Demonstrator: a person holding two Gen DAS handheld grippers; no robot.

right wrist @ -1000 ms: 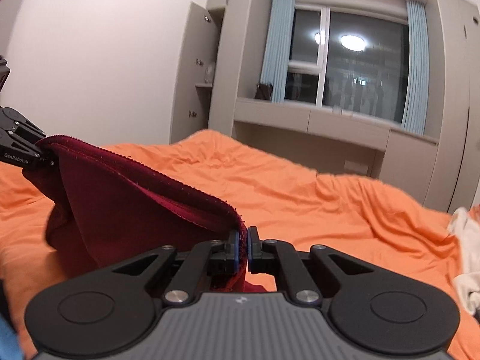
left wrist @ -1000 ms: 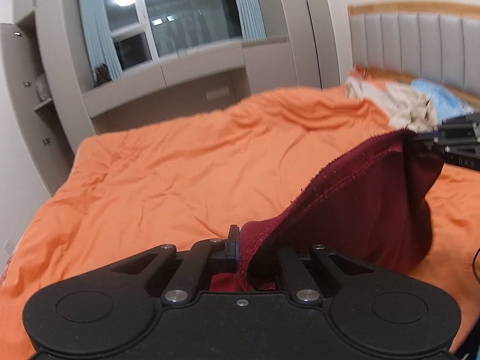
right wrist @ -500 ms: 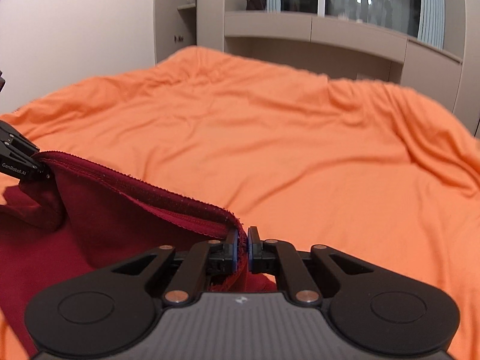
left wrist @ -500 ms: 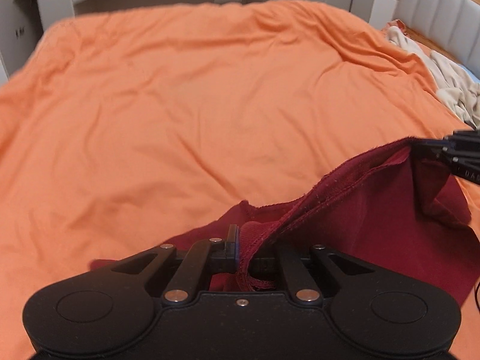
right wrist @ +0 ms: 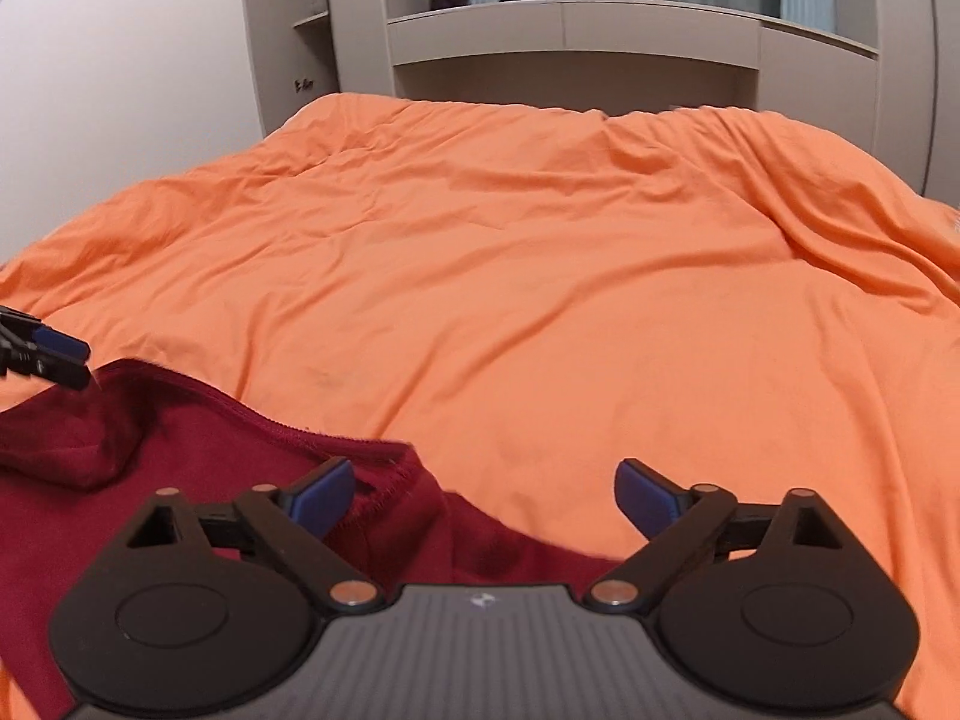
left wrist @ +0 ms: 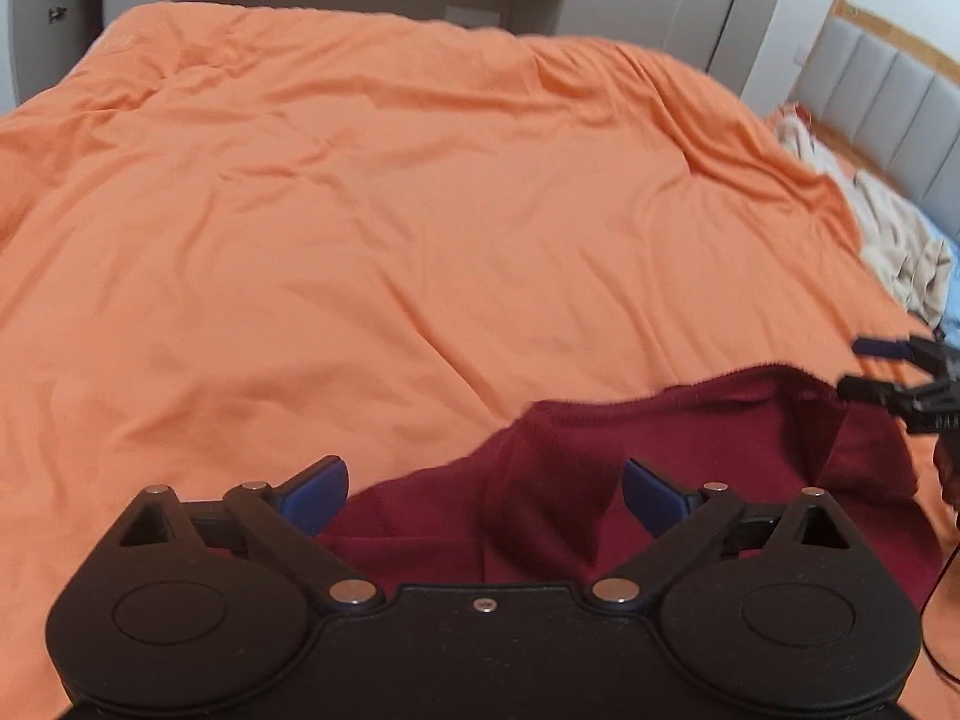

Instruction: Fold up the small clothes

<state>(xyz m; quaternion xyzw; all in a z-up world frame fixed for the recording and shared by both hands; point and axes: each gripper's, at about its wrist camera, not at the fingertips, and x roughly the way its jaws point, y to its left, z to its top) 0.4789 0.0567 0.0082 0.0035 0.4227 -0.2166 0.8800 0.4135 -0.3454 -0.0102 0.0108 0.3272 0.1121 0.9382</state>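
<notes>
Two grippers are in your hands, and both stand spread wide with nothing between their pads.

In your left wrist view, the left gripper (left wrist: 485, 495) hangs over the near edge of the dark red garment (left wrist: 672, 468), its blue pads (left wrist: 315, 495) apart on either side of a raised fold. The garment lies crumpled on the orange duvet (left wrist: 360, 228), bunched toward the right. At the right edge you can see your right gripper (left wrist: 876, 369), its fingers parted, just beside the garment's far hem. Pale clothes (left wrist: 888, 240) sit heaped near the grey headboard (left wrist: 888, 114), well apart from the red cloth.

In your right wrist view, the right gripper (right wrist: 483, 495) is likewise parted; its left pad (right wrist: 321, 495) touches or sits just over the garment's (right wrist: 180, 456) stitched hem, while the other pad hangs over bare duvet (right wrist: 540, 276). Your left gripper (right wrist: 57, 360) shows at the left edge, open, just above the cloth. Beyond the bed stands a grey wardrobe (right wrist: 570, 42).
</notes>
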